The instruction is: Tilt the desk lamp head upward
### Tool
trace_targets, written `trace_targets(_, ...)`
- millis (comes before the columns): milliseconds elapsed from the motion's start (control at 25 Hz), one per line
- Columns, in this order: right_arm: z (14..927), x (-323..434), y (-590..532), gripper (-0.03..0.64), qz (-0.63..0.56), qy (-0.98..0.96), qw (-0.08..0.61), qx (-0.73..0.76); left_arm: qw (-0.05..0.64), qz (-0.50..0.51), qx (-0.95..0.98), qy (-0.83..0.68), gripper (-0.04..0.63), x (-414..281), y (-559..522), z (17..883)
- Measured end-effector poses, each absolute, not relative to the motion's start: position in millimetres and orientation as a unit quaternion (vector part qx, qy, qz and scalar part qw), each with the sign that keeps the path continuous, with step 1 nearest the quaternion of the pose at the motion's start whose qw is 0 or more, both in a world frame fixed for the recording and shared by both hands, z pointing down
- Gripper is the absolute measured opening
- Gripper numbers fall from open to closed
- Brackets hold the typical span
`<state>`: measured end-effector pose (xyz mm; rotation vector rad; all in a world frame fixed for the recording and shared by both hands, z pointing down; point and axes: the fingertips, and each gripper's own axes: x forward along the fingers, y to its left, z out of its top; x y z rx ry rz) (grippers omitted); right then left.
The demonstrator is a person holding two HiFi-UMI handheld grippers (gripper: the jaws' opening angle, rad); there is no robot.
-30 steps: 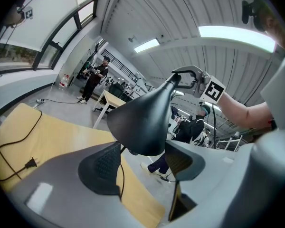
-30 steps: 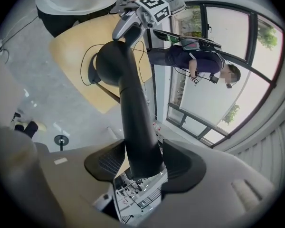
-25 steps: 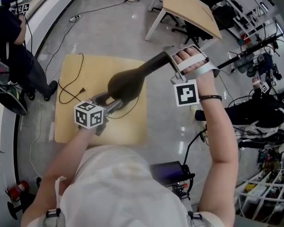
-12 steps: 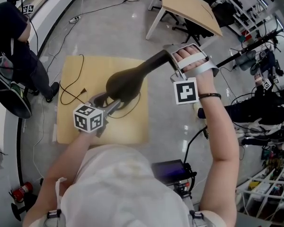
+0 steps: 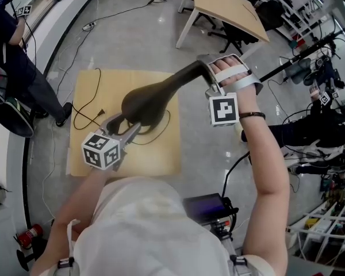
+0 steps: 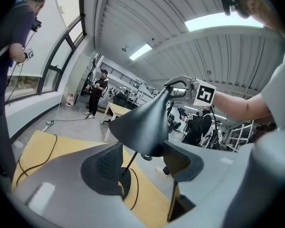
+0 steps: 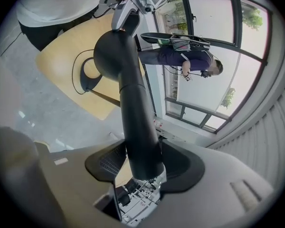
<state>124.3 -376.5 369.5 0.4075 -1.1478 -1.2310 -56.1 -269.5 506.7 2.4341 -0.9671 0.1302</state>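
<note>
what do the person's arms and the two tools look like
Both are light grey plastic with dark ribbed pads. The left tool carries a white cube of black square markers; the right tool has a matching cube. The right arm wears white hand straps and a dark wristband; the shirt is white, short-sleeved.

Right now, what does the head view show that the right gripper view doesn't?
Only the head view: the marker cube on the right tongs, a second table and a fire extinguisher. Only the right gripper view: tall windows and, close up, the pads pressed on the neck of the lamp. Both: the lamp, the yellow table, the left tongs at the lamp's head, and a bystander in dark clothes.
</note>
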Motion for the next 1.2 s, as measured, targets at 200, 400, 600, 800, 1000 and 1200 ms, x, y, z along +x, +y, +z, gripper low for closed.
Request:
trace_targets(200, 373, 120, -376, 0.246, -0.526, -0.523, 0.641, 0.198, 0.24, 0.042, 0.895, -0.375, 0.268, -71, -265, 492)
trace_targets(400, 378, 119, -377, 0.244, -0.51, -0.541, 0.633, 0.213, 0.22, 0.032, 0.896, -0.384, 0.272, -83, -267, 473)
trace_targets(600, 382, 120, -378, 0.238, -0.491, -0.549, 0.636, 0.228, 0.206, 0.024, 0.899, -0.385, 0.272, -92, -272, 458)
trace_targets(800, 384, 121, -376, 0.233, -0.473, -0.554, 0.639, 0.248, 0.19, 0.016, 0.904, -0.383, 0.273, -101, -280, 441)
trace_targets(1000, 386, 123, -371, 0.229, -0.458, -0.552, 0.643, 0.268, 0.176, 0.02, 0.912, -0.371, 0.278, -105, -287, 433)
trace_targets(1200, 392, 121, -376, 0.225, -0.438, -0.554, 0.648, 0.286, 0.164, 0.021, 0.919, -0.359, 0.281, -113, -305, 425)
